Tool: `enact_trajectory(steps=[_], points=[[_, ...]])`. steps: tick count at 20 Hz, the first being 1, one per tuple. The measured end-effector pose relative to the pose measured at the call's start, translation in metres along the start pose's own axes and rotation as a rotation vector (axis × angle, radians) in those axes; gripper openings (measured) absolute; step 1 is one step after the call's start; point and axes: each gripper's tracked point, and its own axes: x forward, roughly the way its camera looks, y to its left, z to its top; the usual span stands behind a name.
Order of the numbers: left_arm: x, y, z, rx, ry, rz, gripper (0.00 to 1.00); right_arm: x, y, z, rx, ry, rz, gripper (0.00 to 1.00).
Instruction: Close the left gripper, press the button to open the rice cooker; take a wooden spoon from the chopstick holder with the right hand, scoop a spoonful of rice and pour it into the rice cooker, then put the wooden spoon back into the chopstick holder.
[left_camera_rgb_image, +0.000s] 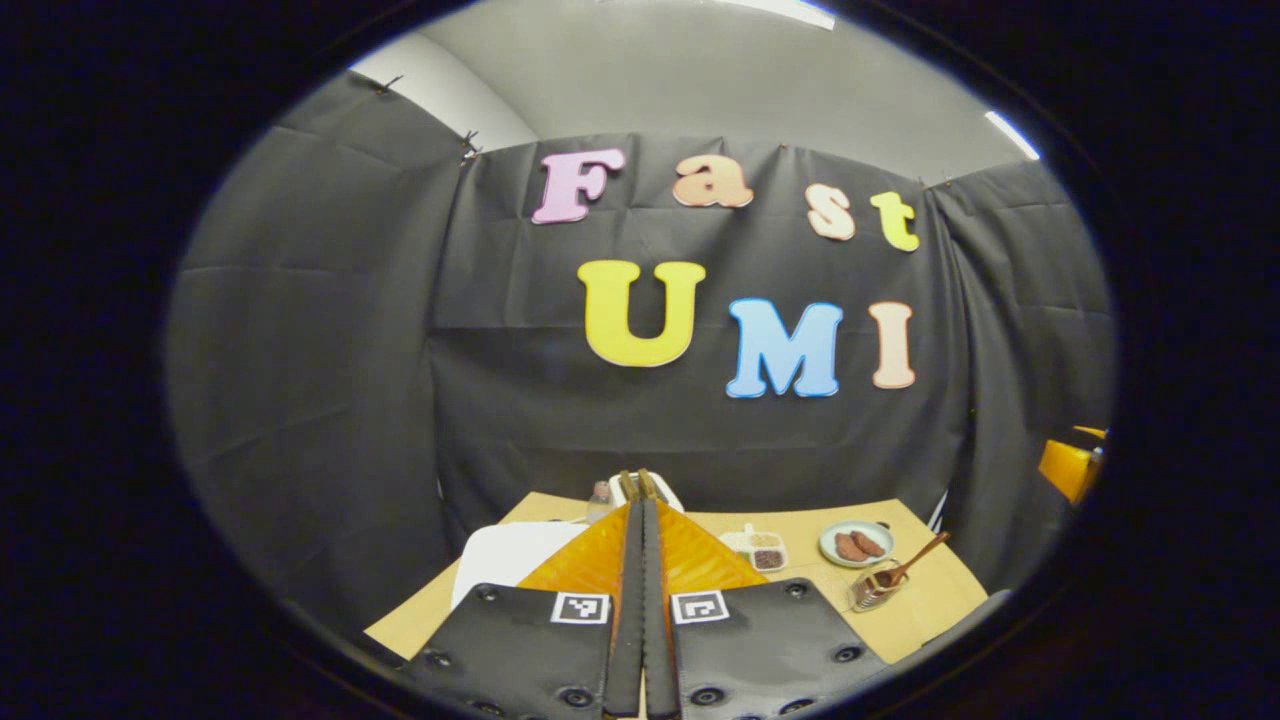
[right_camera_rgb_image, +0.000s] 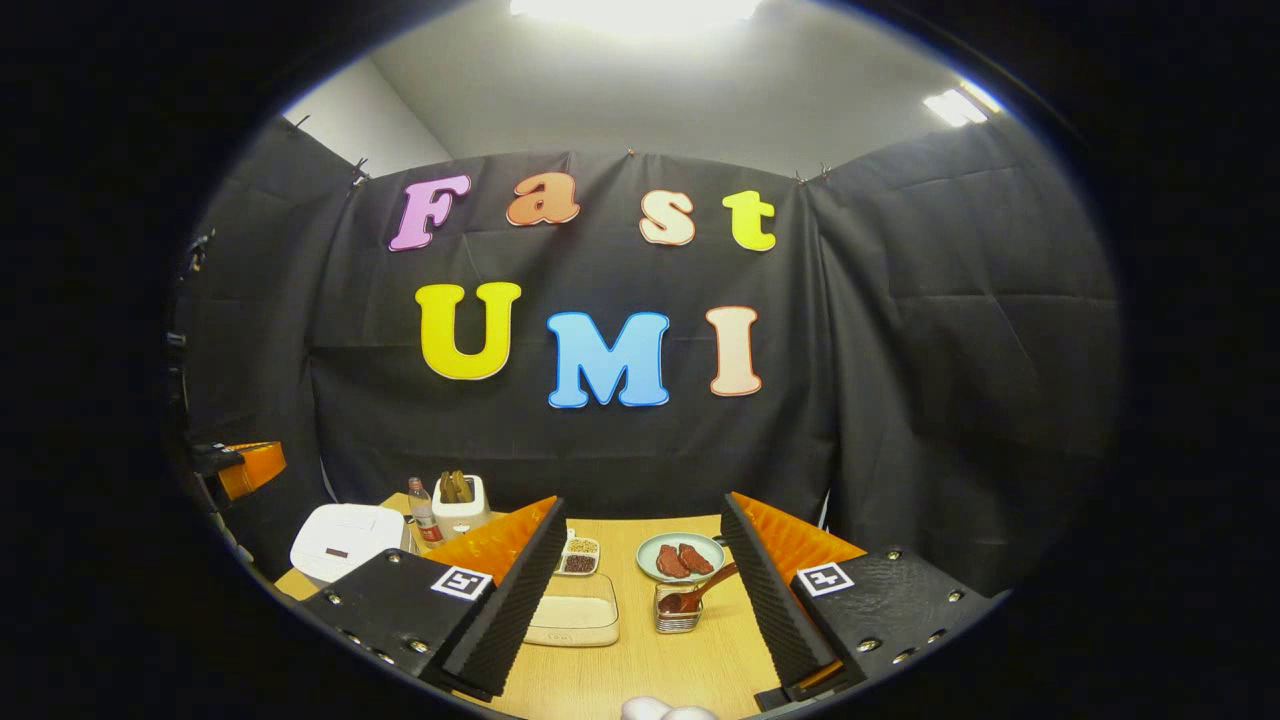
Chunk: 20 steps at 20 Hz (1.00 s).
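Jaws first: my left gripper (left_camera_rgb_image: 642, 600) has its jaws pressed tight together with nothing between them. I think that is so it can poke like one blunt finger at the button. It is held up high, pointing over the tabletop (left_camera_rgb_image: 930, 600), and it touches nothing.

My right gripper (right_camera_rgb_image: 640, 590) has its jaws wide apart and empty. I think it is ready to take the spoon handle between them. It hangs above the near edge of the tabletop.

Looking out past the left jaws, I see the white rice cooker (left_camera_rgb_image: 510, 555) just to their left, low down. Its lid looks shut to me. In the right gripper view the rice cooker (right_camera_rgb_image: 345, 540) sits at the far left of the tabletop, and I can see a small dark panel on its top. I cannot tell where the button is.

Between the right jaws I see the chopstick holder (right_camera_rgb_image: 678, 610). The wooden spoon (right_camera_rgb_image: 700, 590) stands in it, with its handle leaning up to the right. That lean makes the handle easy to reach from my side. Just left of the holder is a clear box of rice (right_camera_rgb_image: 572, 612), so the scoop is a short trip.

Farther back are a plate (right_camera_rgb_image: 680, 557) with brown pieces, a small dish of beans (right_camera_rgb_image: 580, 556), a bottle (right_camera_rgb_image: 422, 512) and a toaster (right_camera_rgb_image: 460, 503).

I judge the task has hardly begun: press the button first.
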Motion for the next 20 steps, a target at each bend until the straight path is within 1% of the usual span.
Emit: enact_trajectory(steps=[1, 5, 9, 13, 16, 20], points=[[0.014, 0.012, -0.009, -0.009, 0.026, 0.026, 0.09, 0.001, 0.001, -0.002, -0.008, 0.006, -0.002, 0.95], [0.055, 0.055, -0.066, -0.079, 0.160, 0.102, 0.09, 0.006, 0.007, -0.012, -0.034, 0.038, -0.006, 0.95], [0.088, 0.079, -0.130, -0.095, 0.274, 0.154, 0.09, 0.011, 0.013, -0.029, -0.049, 0.083, -0.009, 0.95], [0.108, 0.087, -0.180, -0.092, 0.377, 0.172, 0.09, 0.015, 0.023, -0.048, -0.059, 0.132, 0.000, 0.95], [0.112, 0.093, -0.199, -0.079, 0.417, 0.194, 0.09, 0.017, 0.027, -0.053, -0.067, 0.145, 0.002, 0.95], [0.114, 0.094, -0.227, -0.100, 0.490, 0.198, 0.09, 0.018, 0.031, -0.055, -0.058, 0.154, 0.006, 0.95]])
